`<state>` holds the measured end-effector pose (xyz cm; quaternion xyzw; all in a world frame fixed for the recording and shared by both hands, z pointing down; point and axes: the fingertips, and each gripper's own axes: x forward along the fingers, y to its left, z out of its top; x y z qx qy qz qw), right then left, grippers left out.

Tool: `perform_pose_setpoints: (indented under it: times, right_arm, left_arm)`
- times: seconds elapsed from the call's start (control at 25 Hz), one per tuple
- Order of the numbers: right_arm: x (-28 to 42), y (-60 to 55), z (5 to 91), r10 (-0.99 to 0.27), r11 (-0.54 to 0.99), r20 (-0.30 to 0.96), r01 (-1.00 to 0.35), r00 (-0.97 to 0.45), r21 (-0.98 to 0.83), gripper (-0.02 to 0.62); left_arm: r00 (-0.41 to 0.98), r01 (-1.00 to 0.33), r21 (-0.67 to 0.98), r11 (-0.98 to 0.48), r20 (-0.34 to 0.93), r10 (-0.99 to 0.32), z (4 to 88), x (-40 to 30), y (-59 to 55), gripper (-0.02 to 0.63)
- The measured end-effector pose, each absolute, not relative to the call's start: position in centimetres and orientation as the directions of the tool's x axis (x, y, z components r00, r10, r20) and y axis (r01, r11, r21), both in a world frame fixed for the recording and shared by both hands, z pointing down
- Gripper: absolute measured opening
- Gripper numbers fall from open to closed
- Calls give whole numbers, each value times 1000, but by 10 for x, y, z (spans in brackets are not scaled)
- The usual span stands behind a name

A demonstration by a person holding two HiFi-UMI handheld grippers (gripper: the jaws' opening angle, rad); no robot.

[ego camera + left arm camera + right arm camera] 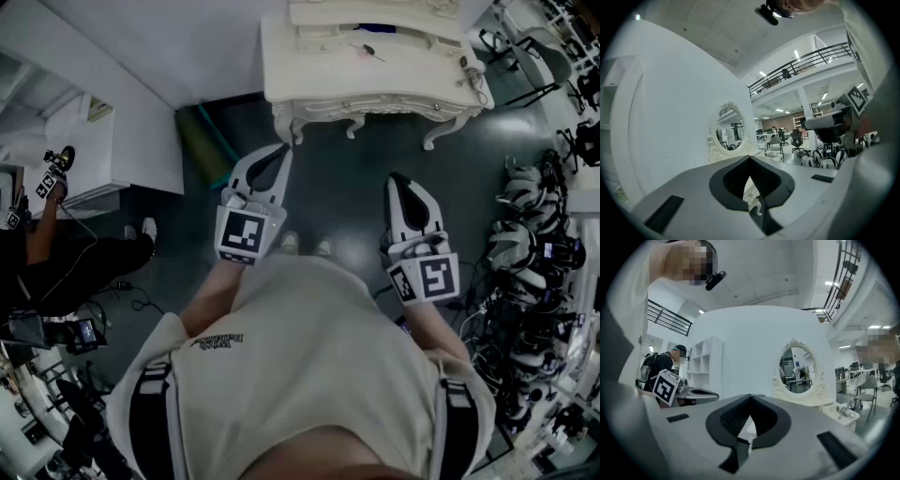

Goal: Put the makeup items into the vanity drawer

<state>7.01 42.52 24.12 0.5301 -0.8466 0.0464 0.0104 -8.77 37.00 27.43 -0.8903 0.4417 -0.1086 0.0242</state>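
2 held forward | left gripper (284,150) closed | right gripper (397,179) closed | facing vanity (394,82)

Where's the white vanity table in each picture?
Head view: vanity table at top centre.
Left gripper view: left of centre, oval mirror showing.
Right gripper view: right of centre, oval mirror showing.
Shared landmark: the white wall behind it.
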Motion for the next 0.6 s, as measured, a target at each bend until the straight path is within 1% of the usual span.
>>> perform_pose_setpoints:
  times: [0.16, 0.6]
  right_arm:
    - [73, 422, 244, -898, 430, 65, -900, -434, -69, -1]
    - [94, 420, 253, -894, 435, 67, -894, -443, -108, 0]
  left_arm:
    - [593, -778, -147, -610, 148, -792, 277, -85, 365, 15]
    - [582, -784, -137, -606, 178, -793, 278, -65, 366, 15]
